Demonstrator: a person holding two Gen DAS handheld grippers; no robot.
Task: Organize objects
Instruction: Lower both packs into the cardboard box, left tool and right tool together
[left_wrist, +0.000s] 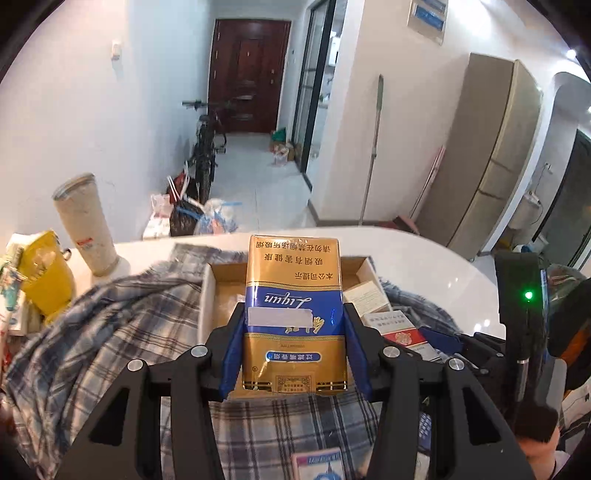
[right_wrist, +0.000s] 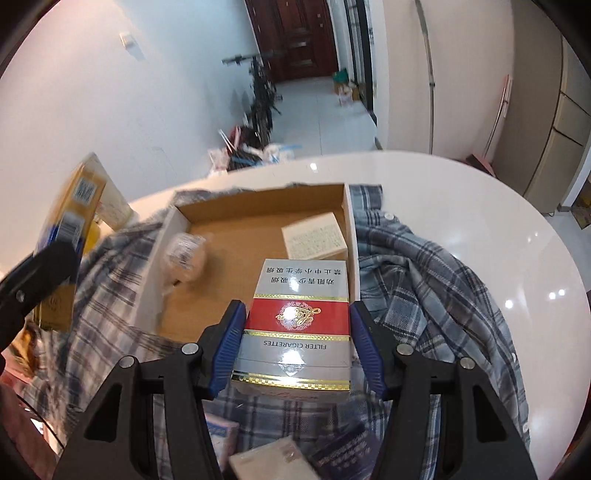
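Observation:
My left gripper (left_wrist: 293, 328) is shut on a gold and blue cigarette pack (left_wrist: 293, 295), held above the near edge of an open cardboard box (left_wrist: 212, 280). My right gripper (right_wrist: 297, 339) is shut on a red, white and grey cigarette pack (right_wrist: 301, 317), held over the front of the same box (right_wrist: 258, 201). Inside the box lie a cream pack (right_wrist: 314, 236) at the right and a blurred clear round object (right_wrist: 184, 253) at the left. The left gripper with its gold pack (right_wrist: 70, 221) shows at the left edge of the right wrist view.
The box sits on a plaid shirt (right_wrist: 424, 266) spread over a white round table (right_wrist: 480, 206). A tall white cup (left_wrist: 86, 225) and a yellow bag (left_wrist: 48, 273) stand at the left. More packs (right_wrist: 269, 461) lie on the shirt near me.

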